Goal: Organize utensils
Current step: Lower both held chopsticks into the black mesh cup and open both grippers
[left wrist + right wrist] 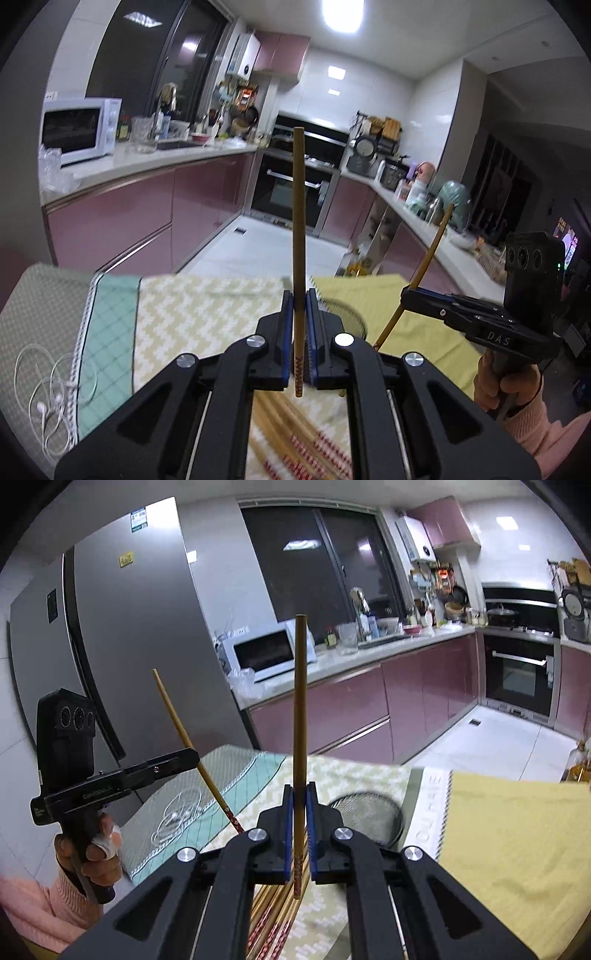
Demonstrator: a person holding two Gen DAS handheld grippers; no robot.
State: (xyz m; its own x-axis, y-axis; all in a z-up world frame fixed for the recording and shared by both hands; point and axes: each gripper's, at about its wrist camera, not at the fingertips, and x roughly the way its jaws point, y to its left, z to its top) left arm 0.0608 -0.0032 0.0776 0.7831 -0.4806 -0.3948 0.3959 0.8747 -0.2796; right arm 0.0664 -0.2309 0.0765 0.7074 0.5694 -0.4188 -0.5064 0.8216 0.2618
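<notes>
We see our left claw (pixel 299 295) squeezed tight on one chopstick (pixel 298 236). The blue pads (pixel 287 325) press it from both sides. The stick stands straight up out of the claw, with its thin end high and its red-patterned end hanging just below the pads.

Our right claw (pixel 300 790) is squeezed tight the same way on a second chopstick (pixel 300 720), which also points straight up.

Under both claws, right below the hanging ends, lies a bunch of more chopsticks (pixel 295 435) on a cloth with a yellow zigzag pattern (pixel 207 314). They look blurry.

Just past the claws lies a round dark mesh thing (pixel 365 812), partly under a plain yellow cloth (pixel 517 830). To the left of the left claw sits a green checked cloth (pixel 110 332), and on it lie white earphones (pixel 48 402) with a curly wire.

In the left claw's view, our right hand (pixel 506 380) grips its black handle off to the right. In the right claw's view, our left hand (pixel 92 853) grips its handle off to the left, with a pink sleeve (pixel 40 904) below.

Far beyond the claws there are pink cupboards (pixel 122 218), a white microwave (pixel 81 129), a black oven (pixel 291 192) and a big grey fridge (pixel 122 635).
</notes>
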